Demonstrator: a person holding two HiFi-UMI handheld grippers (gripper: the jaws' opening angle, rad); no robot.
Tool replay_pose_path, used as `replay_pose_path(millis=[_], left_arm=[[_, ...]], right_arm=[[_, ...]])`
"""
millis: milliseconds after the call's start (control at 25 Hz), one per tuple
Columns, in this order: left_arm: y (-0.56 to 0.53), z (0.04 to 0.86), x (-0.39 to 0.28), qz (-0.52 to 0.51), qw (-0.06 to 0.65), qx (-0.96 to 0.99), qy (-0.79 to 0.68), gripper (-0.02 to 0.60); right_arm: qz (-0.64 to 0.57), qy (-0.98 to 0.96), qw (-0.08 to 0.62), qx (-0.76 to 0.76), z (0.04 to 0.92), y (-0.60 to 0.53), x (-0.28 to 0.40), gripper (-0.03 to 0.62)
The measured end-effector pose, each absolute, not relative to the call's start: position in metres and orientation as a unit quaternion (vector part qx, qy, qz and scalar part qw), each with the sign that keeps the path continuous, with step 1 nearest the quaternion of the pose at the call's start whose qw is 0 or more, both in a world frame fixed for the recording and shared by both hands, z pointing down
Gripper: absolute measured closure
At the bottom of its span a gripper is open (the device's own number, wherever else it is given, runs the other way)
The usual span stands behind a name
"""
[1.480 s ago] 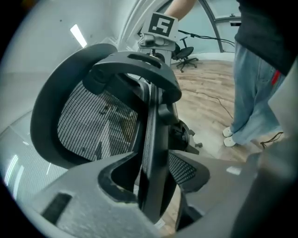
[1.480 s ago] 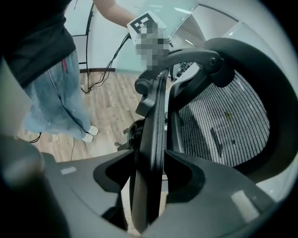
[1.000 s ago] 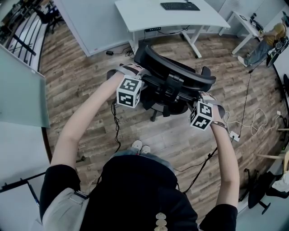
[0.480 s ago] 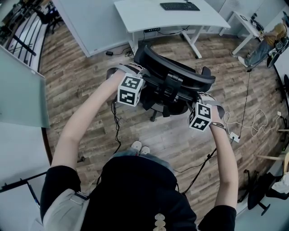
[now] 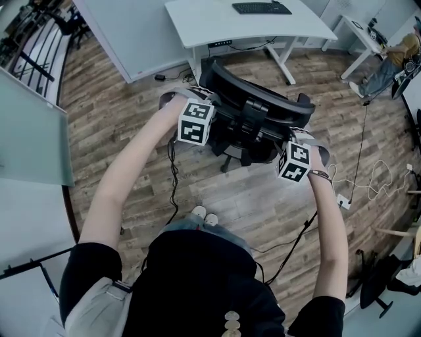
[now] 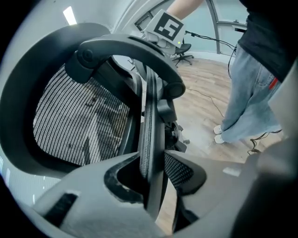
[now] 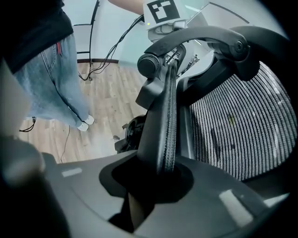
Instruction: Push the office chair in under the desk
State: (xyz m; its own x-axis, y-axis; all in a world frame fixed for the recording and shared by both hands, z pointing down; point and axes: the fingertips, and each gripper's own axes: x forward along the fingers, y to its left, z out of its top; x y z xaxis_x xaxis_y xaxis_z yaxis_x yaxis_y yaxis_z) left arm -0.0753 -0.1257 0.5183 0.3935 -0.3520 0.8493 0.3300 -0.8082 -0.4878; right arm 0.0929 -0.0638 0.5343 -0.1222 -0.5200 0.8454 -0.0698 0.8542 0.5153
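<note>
Clamped with left gripper (image 6: 151,183) on left rim of office chair (image 5: 253,135) backrest (image 5: 263,99), with right gripper (image 7: 160,181) on right rim. Parked on floor (image 5: 131,131) near desk (image 5: 210,23) front edge, not yet under; backrest lying crosswise, desk straight ahead beyond fingers, both hands equally near.

Under me runs a wood-plank floor (image 5: 125,125), with a black cable (image 5: 173,184) trailing past my white shoes (image 5: 199,212) and a white power strip (image 5: 341,199) at my right. Far ahead lies a black keyboard (image 5: 261,8). A white panel (image 5: 131,33) stands to its left and a small white table (image 5: 352,29) to its right.
</note>
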Motion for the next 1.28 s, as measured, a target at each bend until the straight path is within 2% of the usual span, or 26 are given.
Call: replay_pose_path(millis=[1120, 1280], left_arm=[[-0.225, 0.517, -0.046, -0.559, 0.284, -0.777, 0.052, 0.433], [-0.254, 0.507, -0.025, -0.56, 0.279, -0.778, 0.058, 0.433]], right_arm=[[-0.196, -0.725, 0.632, 0.191, 0.538, -0.188, 0.131, 0.53], [-0.201, -0.729, 0.629, 0.182, 0.529, -0.222, 0.151, 0.53]])
